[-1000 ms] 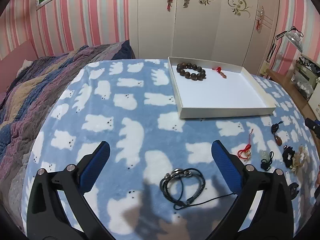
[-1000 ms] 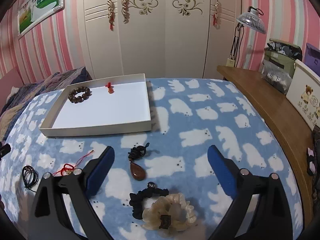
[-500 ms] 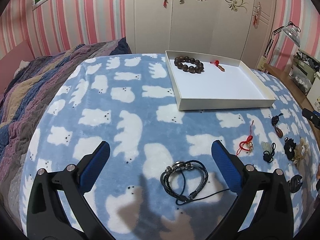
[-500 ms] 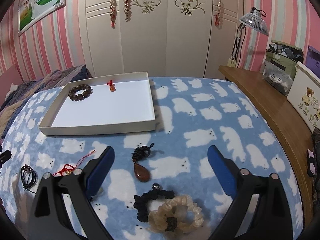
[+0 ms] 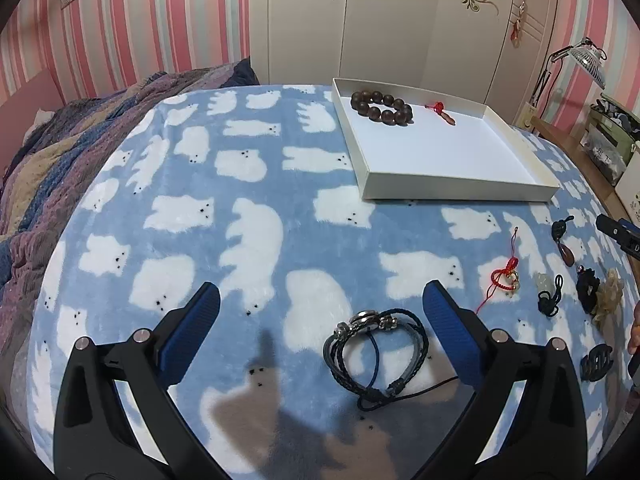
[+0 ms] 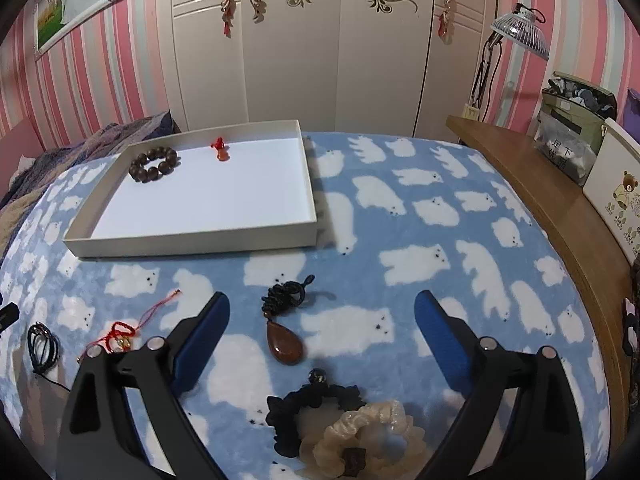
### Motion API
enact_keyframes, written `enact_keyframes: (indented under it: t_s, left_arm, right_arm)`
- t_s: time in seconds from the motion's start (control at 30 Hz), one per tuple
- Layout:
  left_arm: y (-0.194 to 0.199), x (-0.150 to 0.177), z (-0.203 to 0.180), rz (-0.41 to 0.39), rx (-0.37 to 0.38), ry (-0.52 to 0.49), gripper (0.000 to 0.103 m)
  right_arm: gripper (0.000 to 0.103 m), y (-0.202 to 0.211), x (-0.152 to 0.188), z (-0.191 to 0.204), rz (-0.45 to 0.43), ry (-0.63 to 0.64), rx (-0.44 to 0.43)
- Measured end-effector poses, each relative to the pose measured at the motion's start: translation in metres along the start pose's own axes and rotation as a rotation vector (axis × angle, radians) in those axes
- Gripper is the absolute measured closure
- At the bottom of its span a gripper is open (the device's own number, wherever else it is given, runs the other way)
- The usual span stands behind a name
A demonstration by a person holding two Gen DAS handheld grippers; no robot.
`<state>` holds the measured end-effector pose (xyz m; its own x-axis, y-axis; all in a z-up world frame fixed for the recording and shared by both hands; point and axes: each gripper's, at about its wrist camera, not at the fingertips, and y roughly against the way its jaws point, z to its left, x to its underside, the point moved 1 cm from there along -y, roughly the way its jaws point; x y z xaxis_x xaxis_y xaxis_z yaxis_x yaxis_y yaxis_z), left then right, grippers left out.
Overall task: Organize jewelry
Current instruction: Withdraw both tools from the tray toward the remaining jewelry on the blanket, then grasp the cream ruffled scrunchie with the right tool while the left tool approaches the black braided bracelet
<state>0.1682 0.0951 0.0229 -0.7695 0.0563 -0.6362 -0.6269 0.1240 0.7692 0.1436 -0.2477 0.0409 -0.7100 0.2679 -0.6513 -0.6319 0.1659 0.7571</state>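
A white tray (image 5: 460, 190) (image 6: 192, 238) lies on the blue bear-print blanket and holds a dark wooden bead bracelet (image 5: 382, 108) (image 6: 153, 164) and a small red charm (image 5: 441, 112) (image 6: 220, 149). My left gripper (image 5: 320, 304) is open above a black braided bracelet (image 5: 378, 350), which lies nearer its right finger. My right gripper (image 6: 322, 316) is open over a brown teardrop pendant (image 6: 285, 344) on a black cord. A black scrunchie (image 6: 316, 404) and a cream scrunchie (image 6: 368, 436) lie nearer the right wrist camera.
A red-string charm (image 5: 505, 276) (image 6: 120, 336), a pale charm on a black cord (image 5: 547, 292) and a dark hair clip (image 5: 596, 362) lie loose on the blanket. A striped quilt (image 5: 48, 168) borders the left; a wooden desk (image 6: 560, 216) with boxes and a lamp stands right.
Both grippers have risen and drawn back a little, so tray and jewelry sit slightly farther off. Both stay open; nothing was picked up.
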Motion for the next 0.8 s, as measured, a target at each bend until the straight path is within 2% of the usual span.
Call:
enact_keyframes:
  t_s: [0.13,0.17,0.23,0.37,0.7,0.77,0.8]
  left_arm:
    - [-0.002,0.005,0.001,0.006,0.006,-0.004,0.003]
    - [-0.003,0.007,0.001,0.010,0.008,-0.007,0.003]
    - [-0.004,0.008,0.000,0.016,0.011,-0.011,0.004]
    - [-0.005,0.010,-0.003,0.020,0.020,-0.019,0.004]
    - [-0.006,0.014,-0.002,0.029,0.036,-0.011,0.007]
    - [-0.005,0.014,-0.004,0.027,0.036,-0.018,0.008]
    - [-0.004,0.015,-0.006,0.026,0.036,-0.024,0.008]
  right_arm:
    - [0.012,-0.001,0.011,0.003,0.026,0.025,0.013]
    - [0.017,-0.002,0.016,0.004,0.037,0.033,0.011]
    - [0.023,-0.003,0.022,0.005,0.054,0.035,-0.001]
    - [0.027,-0.003,0.029,0.008,0.071,0.041,-0.009]
    - [0.029,0.020,0.038,-0.016,0.059,0.010,0.053]
    - [0.041,0.021,0.041,-0.018,0.067,0.010,0.053]
    - [0.042,0.020,0.044,-0.018,0.077,0.007,0.049]
